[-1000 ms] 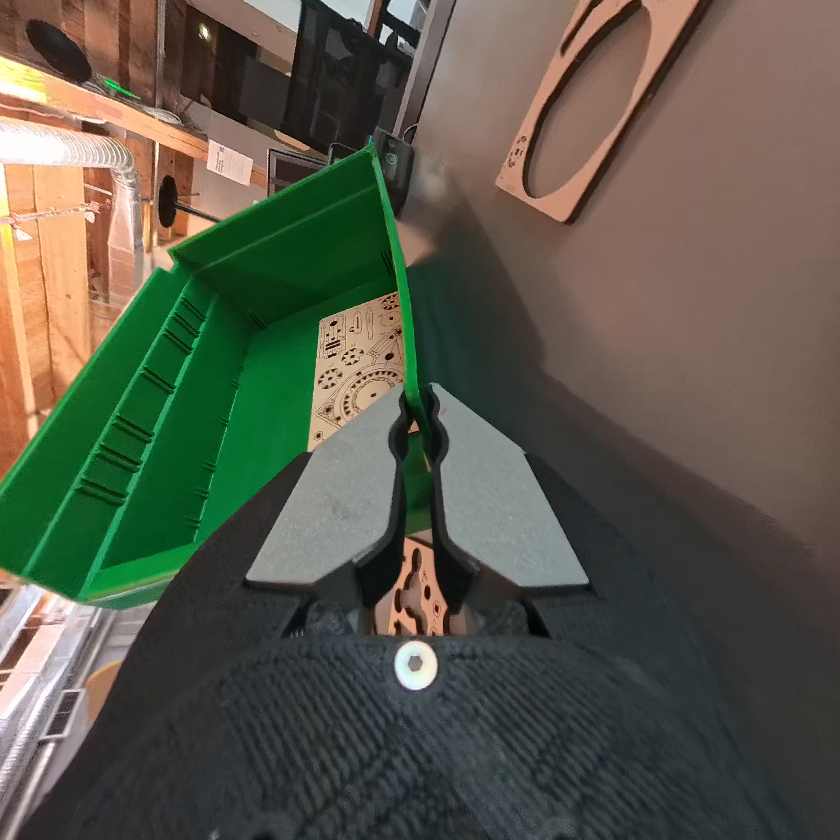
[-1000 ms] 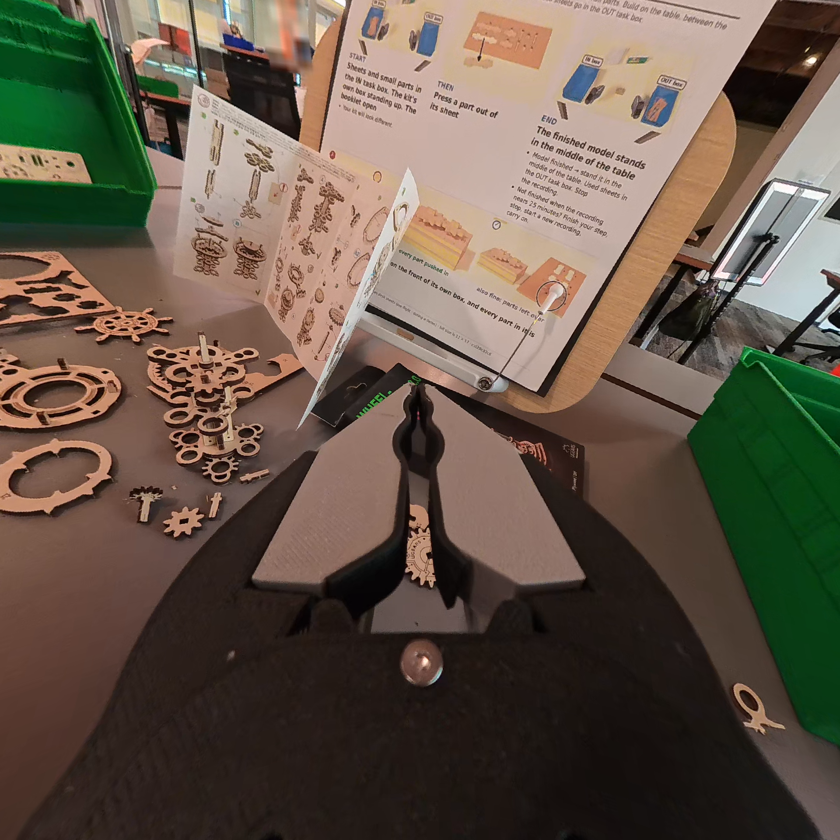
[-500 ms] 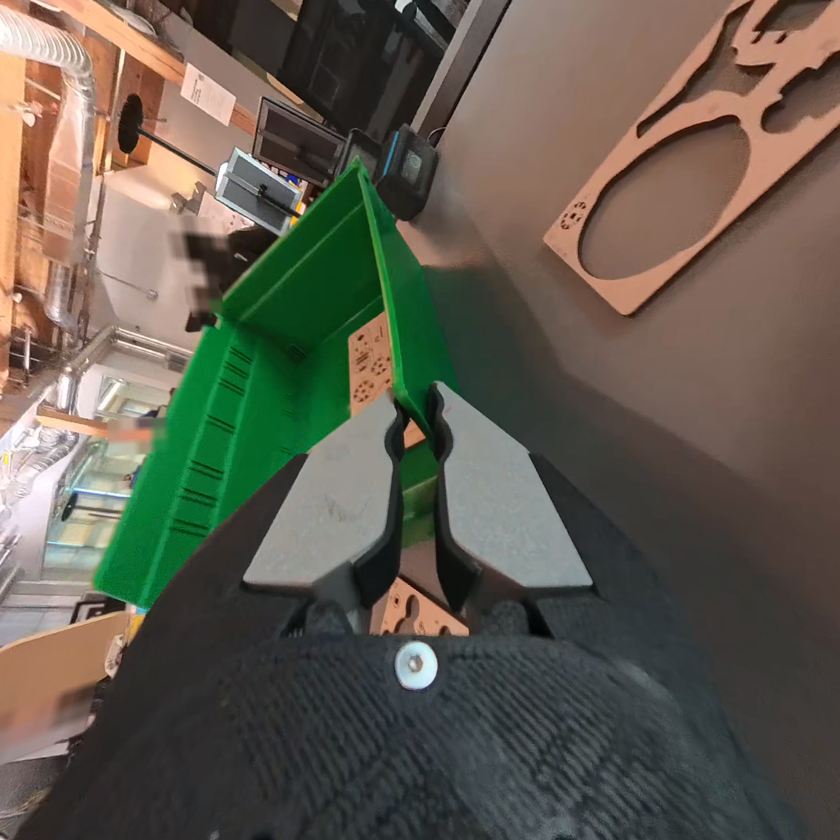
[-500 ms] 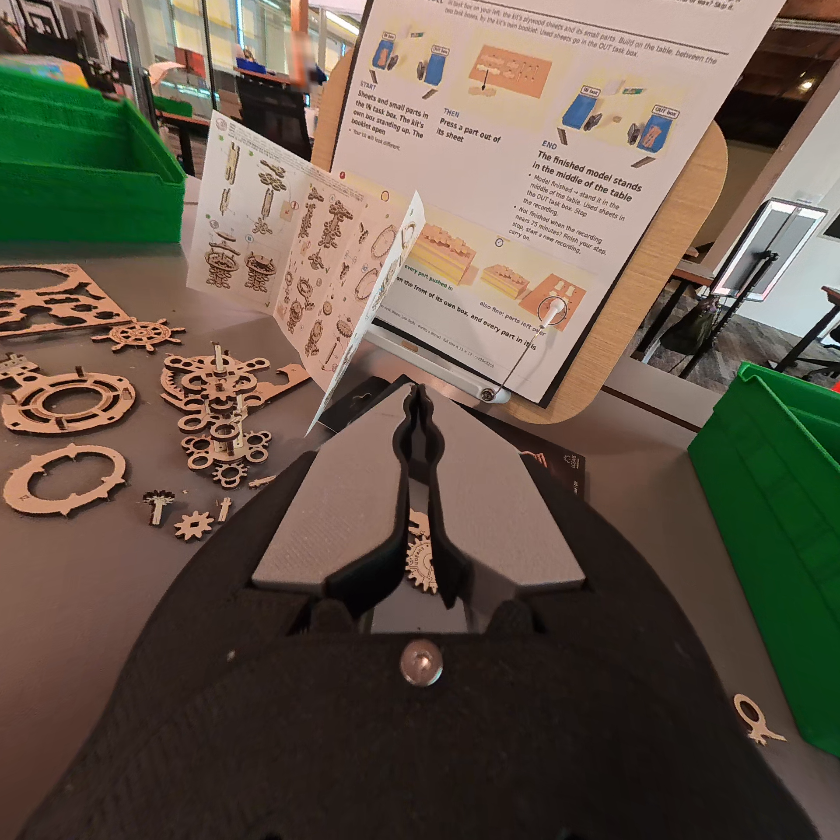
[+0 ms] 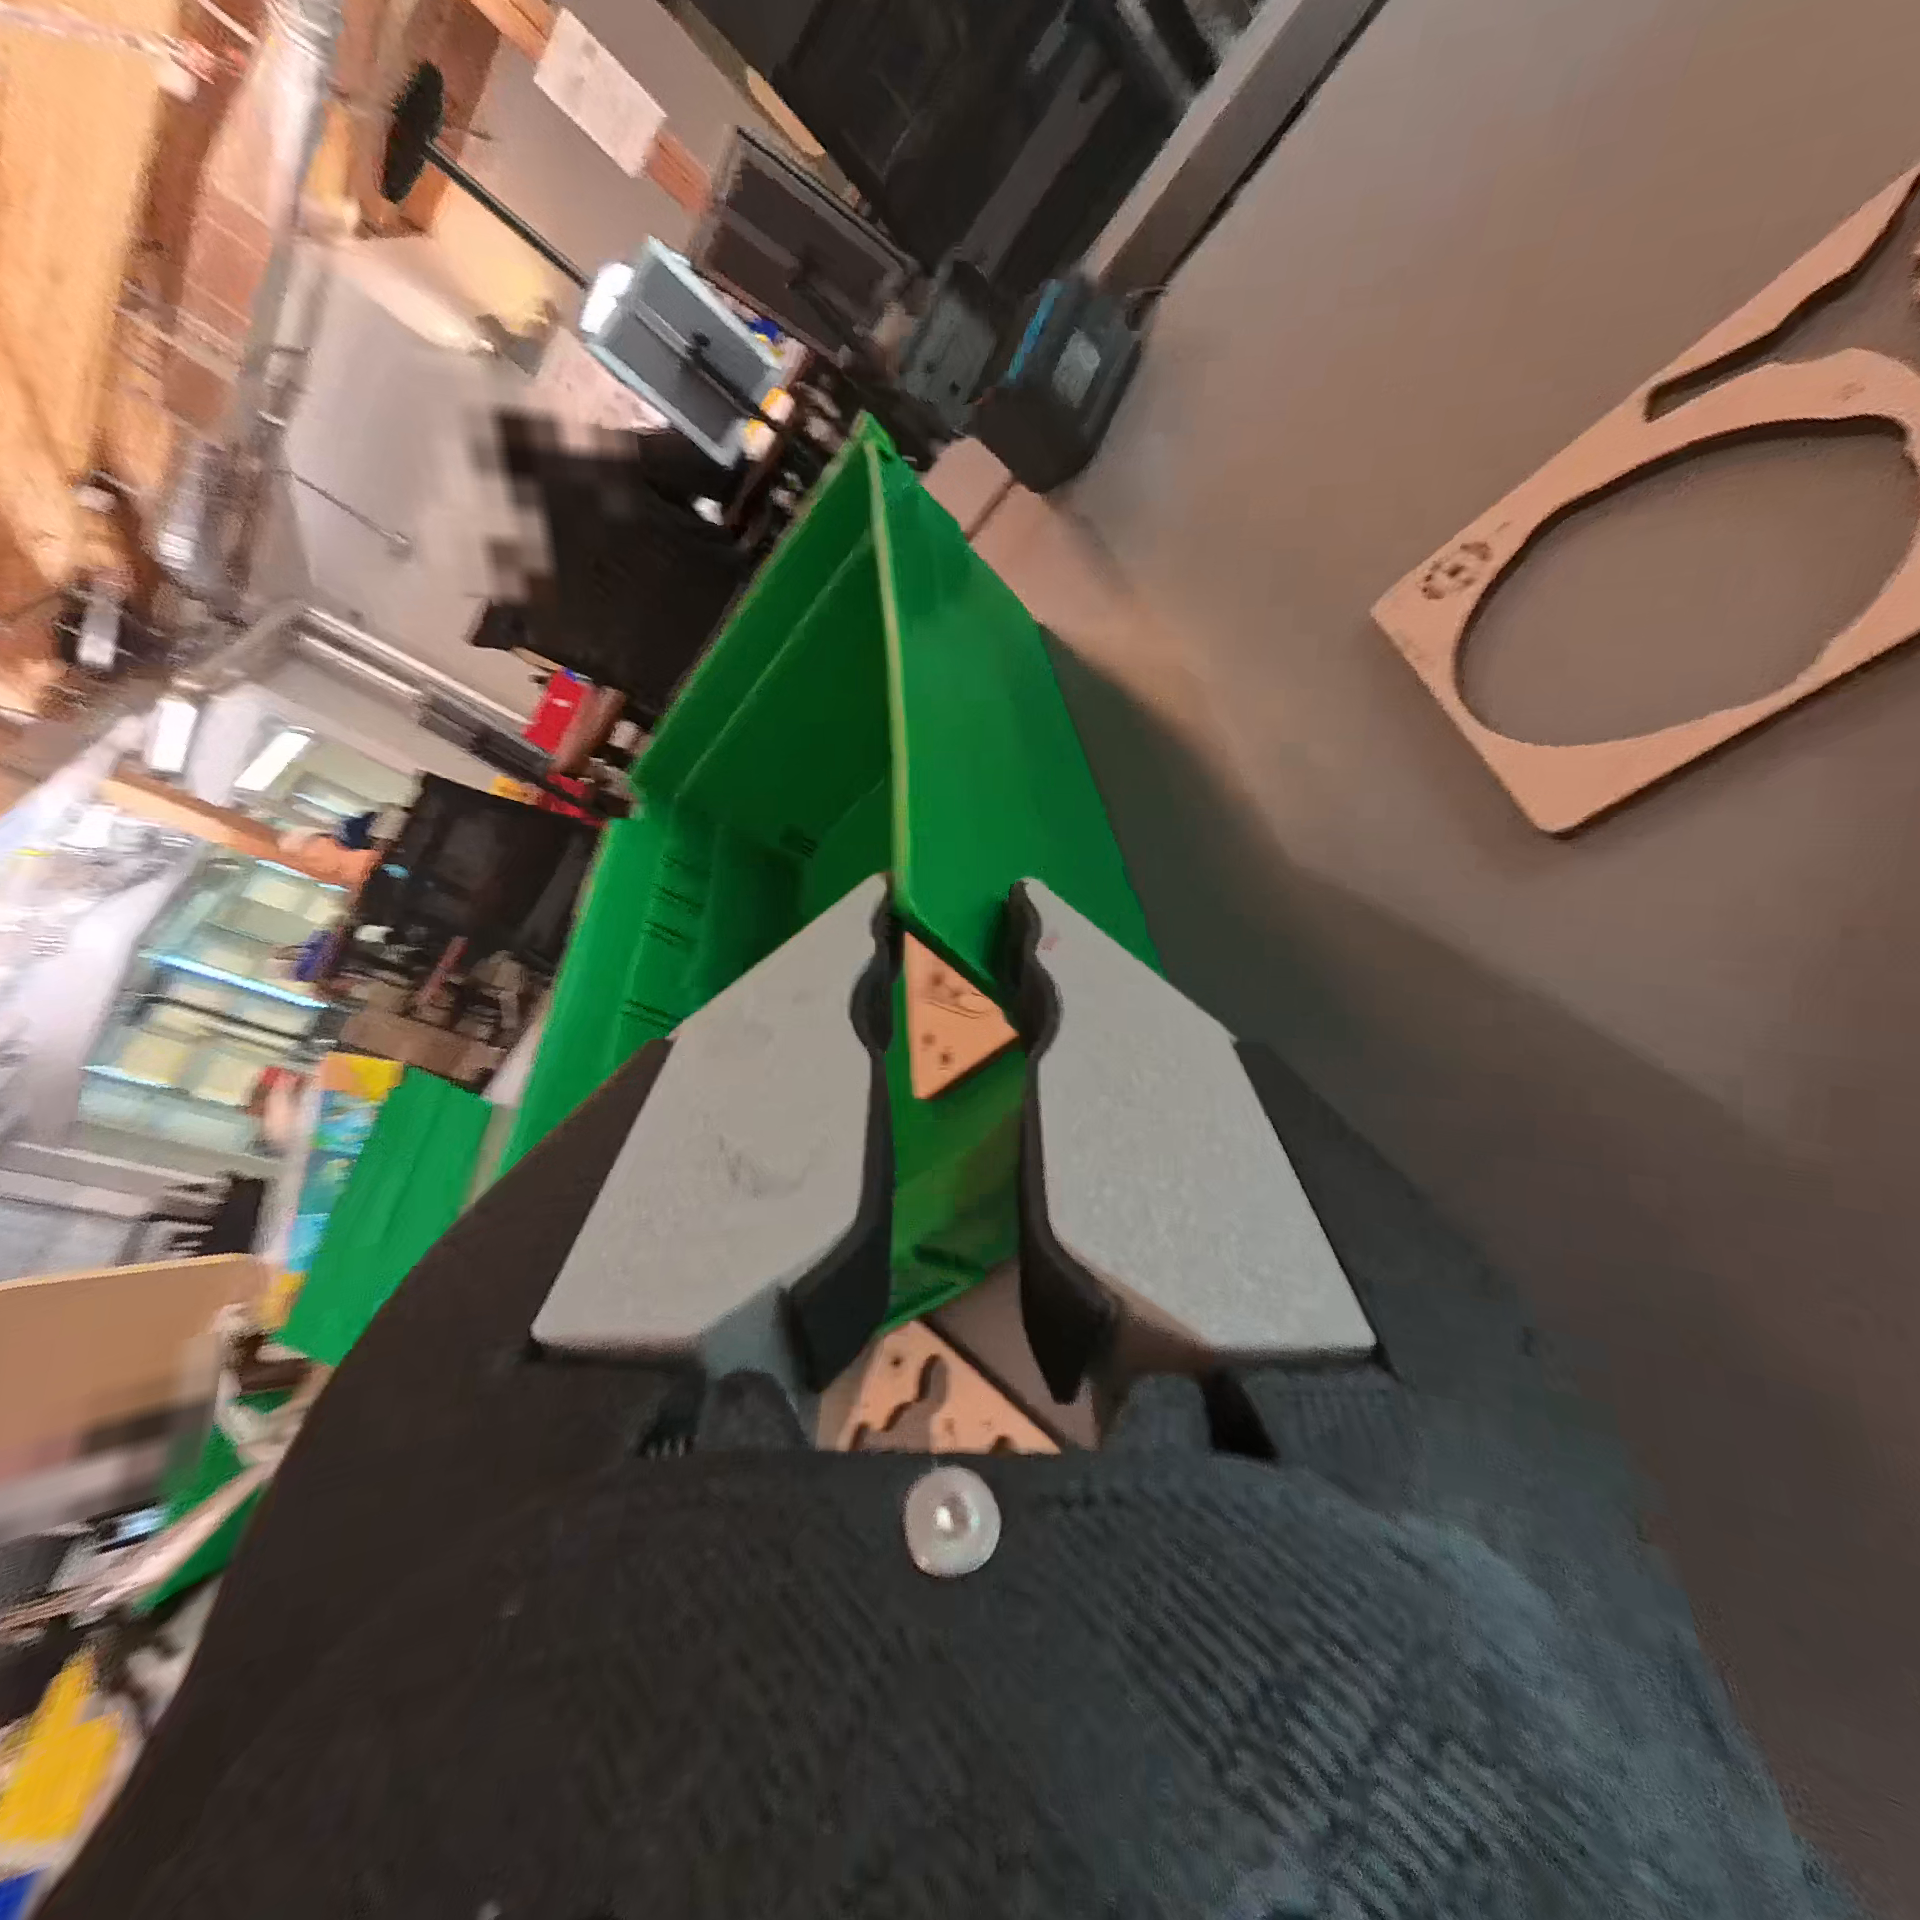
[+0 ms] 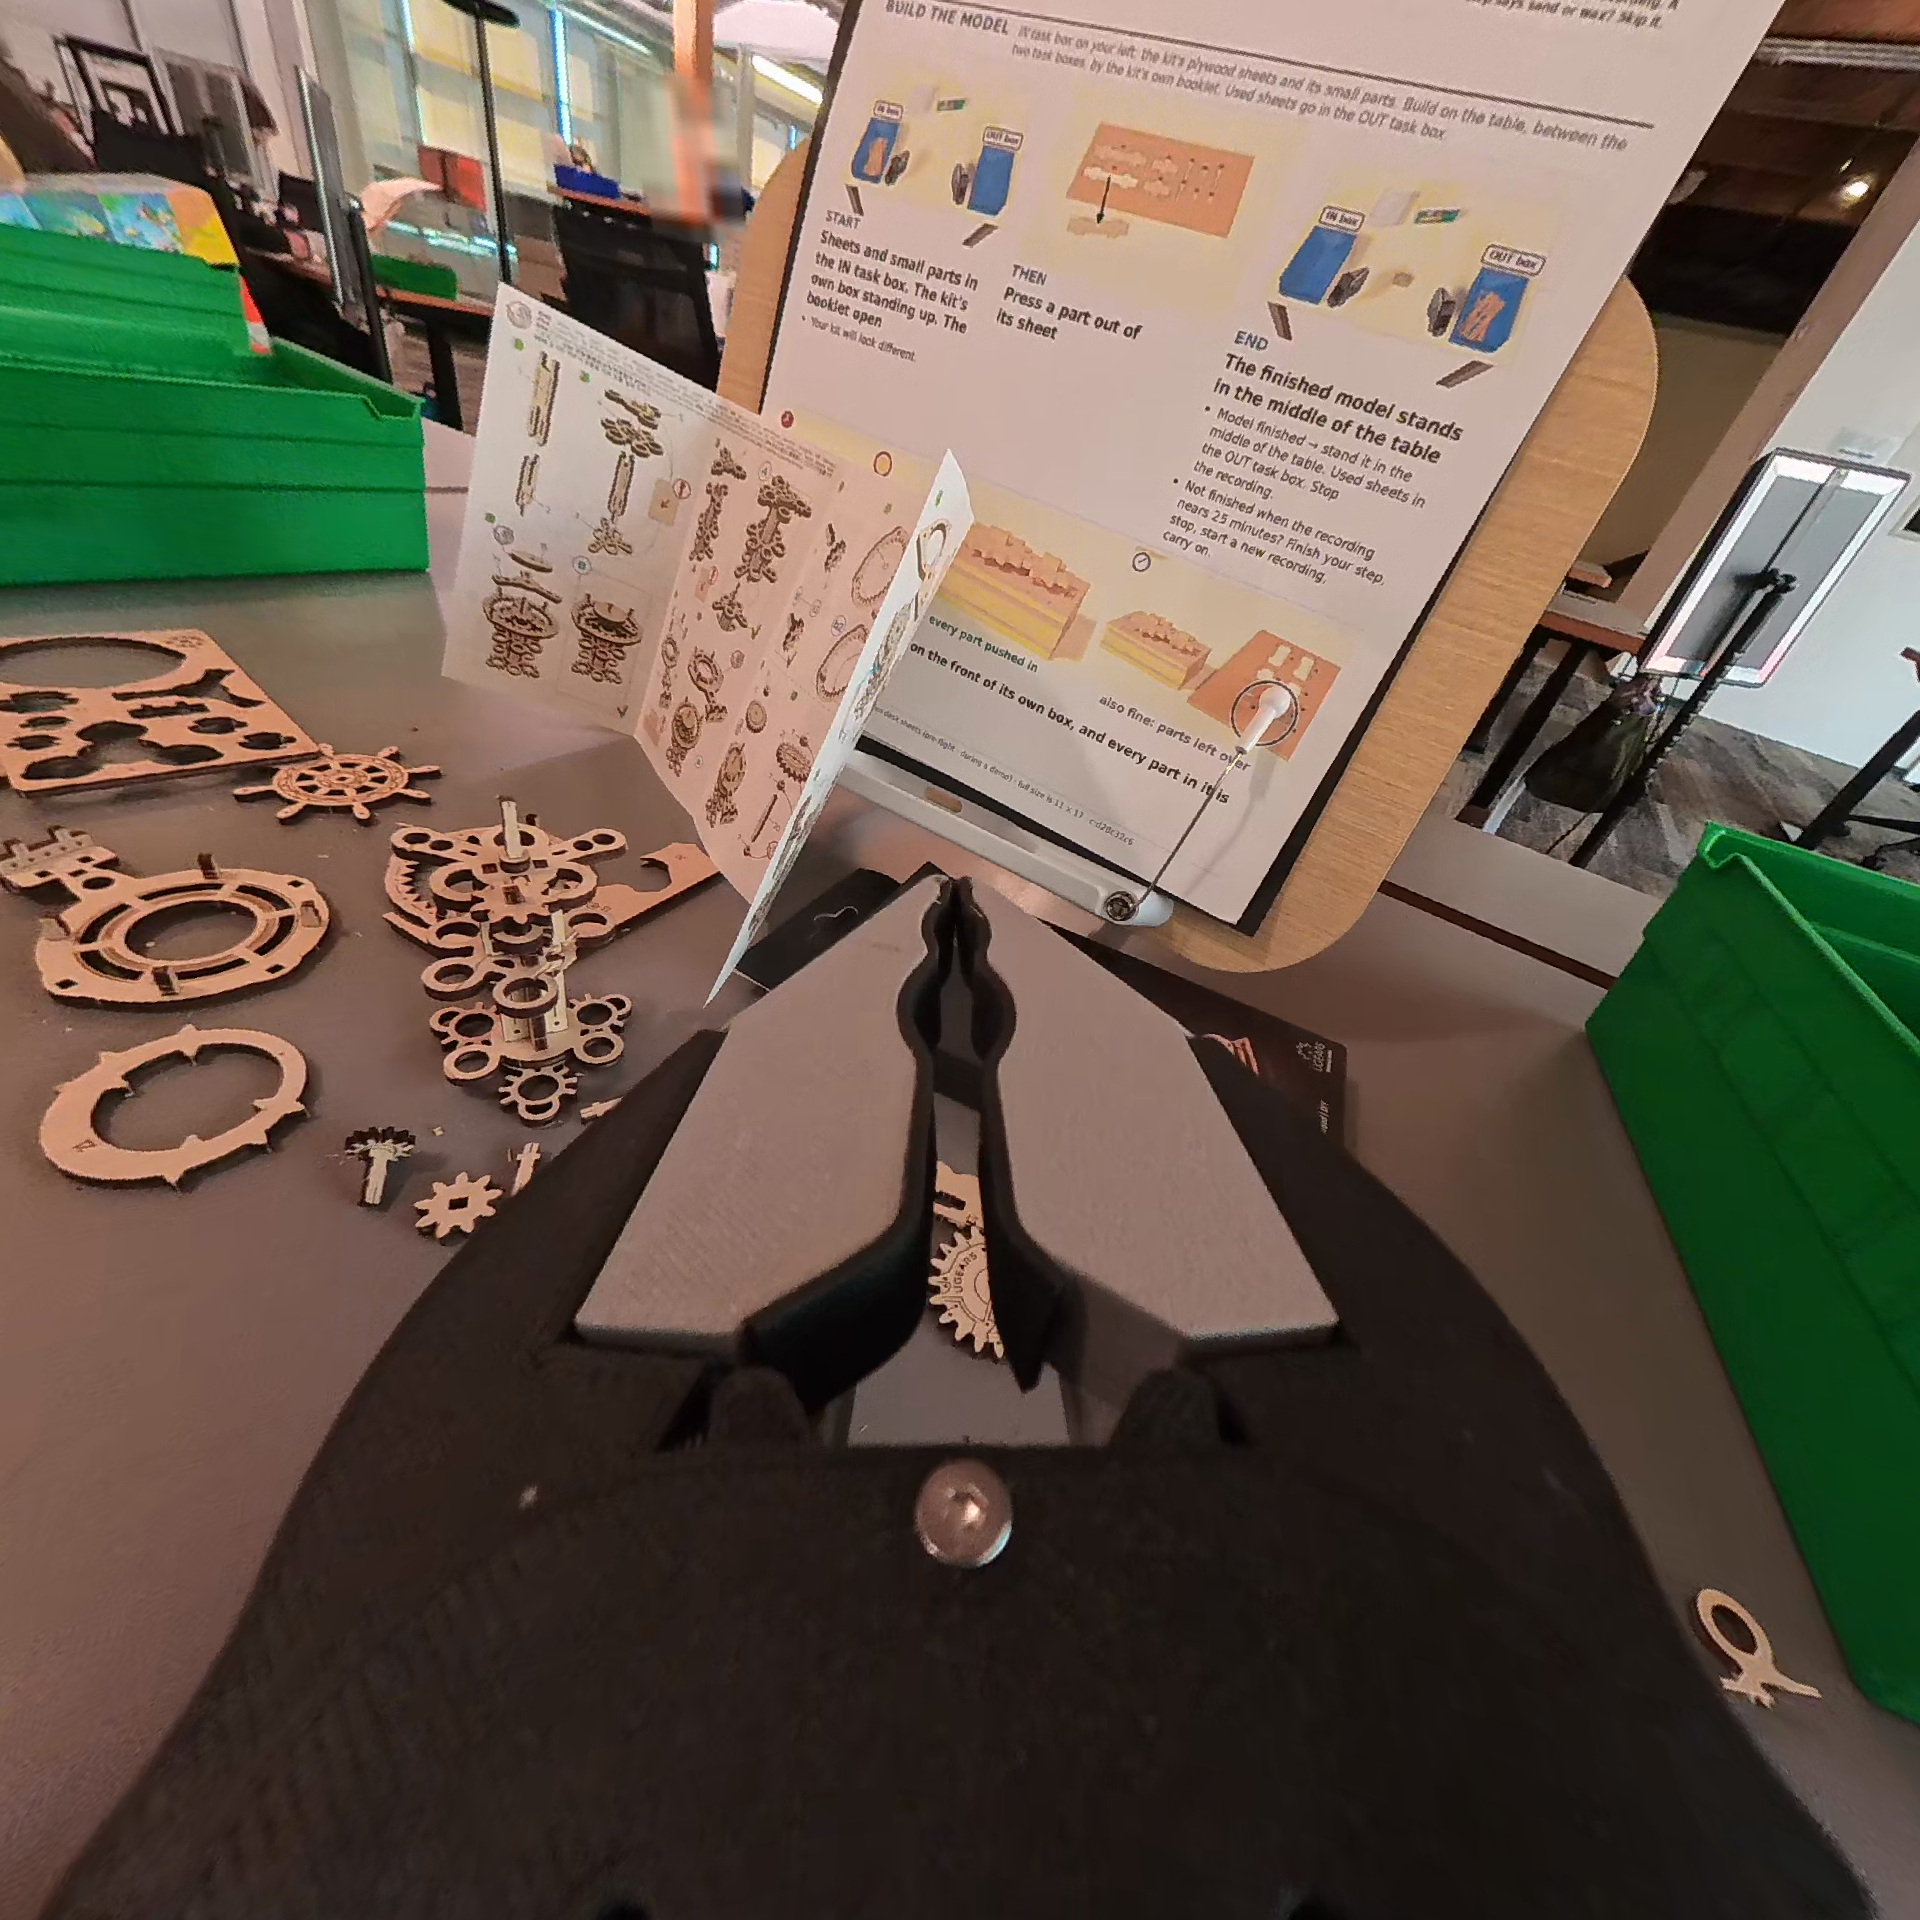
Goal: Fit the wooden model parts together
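My left gripper point(image 5: 953, 914) is open, tilted on its side, right at the near wall of a green bin point(image 5: 790, 727). A corner of a wooden parts sheet point(image 5: 951, 1023) shows between the fingers, ungripped. Another cut sheet point(image 5: 925, 1403) lies under the gripper. My right gripper point(image 6: 951, 894) is shut above the grey table point(image 6: 156, 1403). A small wooden gear point(image 6: 961, 1288) sits pinched between its fingers behind the tips. The partly built wooden model point(image 6: 509, 966) stands to its left.
Loose parts lie left: two rings point(image 6: 177, 935), a ship's wheel point(image 6: 343, 784), a small gear point(image 6: 457, 1205), a used sheet point(image 6: 135, 712). A booklet point(image 6: 707, 623) and an instruction board point(image 6: 1195, 416) stand behind. Green bins stand at right point(image 6: 1787, 1143) and left point(image 6: 208, 457). An empty sheet point(image 5: 1662, 582) lies on the table. The grippers' ends are close to 60 centimetres from one another.
My left gripper has opened from shut and pulled back and down along the green bin's wall. The right gripper stays shut on the gear and has sunk slightly.
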The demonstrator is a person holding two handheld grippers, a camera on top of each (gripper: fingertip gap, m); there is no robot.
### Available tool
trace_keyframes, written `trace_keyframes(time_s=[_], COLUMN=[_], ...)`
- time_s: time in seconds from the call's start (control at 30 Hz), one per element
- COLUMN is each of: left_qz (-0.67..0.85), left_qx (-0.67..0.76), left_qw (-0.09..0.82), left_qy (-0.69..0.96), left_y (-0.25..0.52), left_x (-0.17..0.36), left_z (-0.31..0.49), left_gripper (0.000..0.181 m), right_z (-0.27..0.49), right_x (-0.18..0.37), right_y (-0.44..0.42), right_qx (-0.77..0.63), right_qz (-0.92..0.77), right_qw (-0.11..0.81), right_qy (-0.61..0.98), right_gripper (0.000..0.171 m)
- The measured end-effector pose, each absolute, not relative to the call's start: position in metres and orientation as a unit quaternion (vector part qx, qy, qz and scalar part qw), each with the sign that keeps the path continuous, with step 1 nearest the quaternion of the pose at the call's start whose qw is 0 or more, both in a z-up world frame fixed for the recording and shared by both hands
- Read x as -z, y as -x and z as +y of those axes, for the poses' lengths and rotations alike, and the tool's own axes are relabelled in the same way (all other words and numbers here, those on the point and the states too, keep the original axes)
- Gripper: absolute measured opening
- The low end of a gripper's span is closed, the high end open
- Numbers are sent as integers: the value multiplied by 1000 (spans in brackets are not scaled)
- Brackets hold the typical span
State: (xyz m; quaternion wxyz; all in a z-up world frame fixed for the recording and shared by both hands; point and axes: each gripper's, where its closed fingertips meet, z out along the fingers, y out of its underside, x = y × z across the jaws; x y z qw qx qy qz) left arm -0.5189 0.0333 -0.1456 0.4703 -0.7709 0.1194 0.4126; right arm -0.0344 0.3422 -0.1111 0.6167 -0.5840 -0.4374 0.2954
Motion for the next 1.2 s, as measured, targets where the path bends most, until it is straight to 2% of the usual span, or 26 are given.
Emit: trace_keyframes(time_s=[0.13,0.4,0.57,0.77,1.2], left_qz=[141,97,42,26,31], left_qx=[-417,-233,-209,-193,-132], left_qw=[507,644,692,699,672], left_qy=[741,722,689,688,728], left_y=[483,415,431,456,442], left_x=[112,65,57,73,105], left_z=[35,93,156,199,205], left_gripper=[24,21,8,14,11], right_z=[344,349,353,358,374], right_x=[113,118,123,132,138], right_y=[35,35,34,37,32], right_qx=[-295,-293,-287,-276,-237], right_qz=[-437,-432,-430,-435,-432], right_qw=[614,607,601,589,587], right_qy=[588,599,610,623,643], right_gripper=[0,0,0,0,0])
